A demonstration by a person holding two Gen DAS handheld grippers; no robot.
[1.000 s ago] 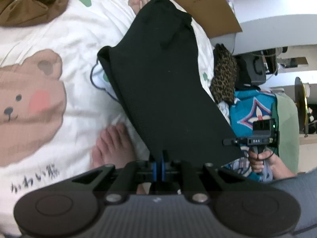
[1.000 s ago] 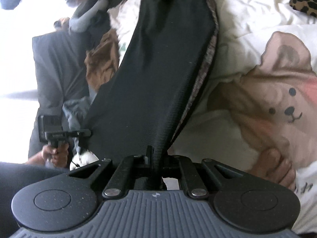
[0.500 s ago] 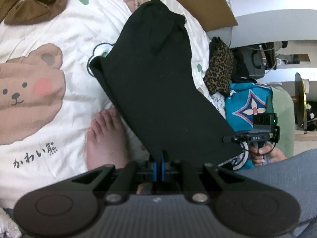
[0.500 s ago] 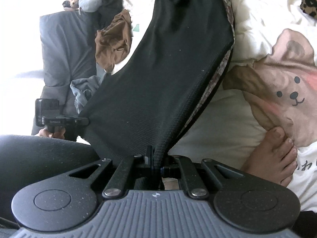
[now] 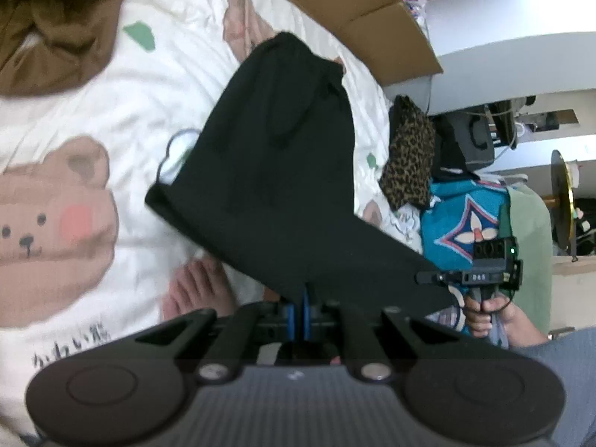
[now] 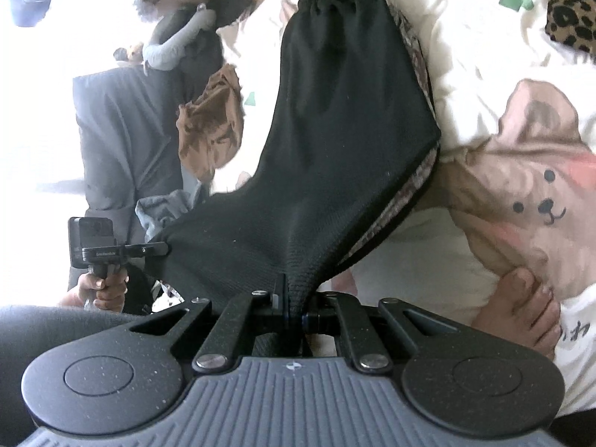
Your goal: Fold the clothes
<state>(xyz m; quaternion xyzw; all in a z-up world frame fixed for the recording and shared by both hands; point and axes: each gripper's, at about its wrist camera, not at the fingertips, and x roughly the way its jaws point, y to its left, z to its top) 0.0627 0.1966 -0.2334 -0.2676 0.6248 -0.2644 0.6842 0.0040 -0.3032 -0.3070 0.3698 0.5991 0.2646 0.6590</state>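
Left gripper (image 5: pixel 302 300): jaws clamped on black garment (image 5: pixel 283 171) edge.
Right gripper (image 6: pixel 294 307): jaws clamped on the opposite corner.
Garment: stretched above bear-print bedsheet (image 5: pixel 74 119).

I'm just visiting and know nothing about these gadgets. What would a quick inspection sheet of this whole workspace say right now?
Surface: white bedspread with a bear print, rumpled.
Job's things: black garment, near edge lifted and stretched between both tools, far end bunched on the bedspread.
Clutter: brown garment; leopard-print cloth; blue patterned fabric; a bare foot by the garment.
Grippers: left tool shut on the black garment's edge; right tool shut on a bunched corner.
Cables: a thin cable loops below the right tool's body in the left view.
Surroundings: cardboard box; dim shelves with equipment beyond the bed.
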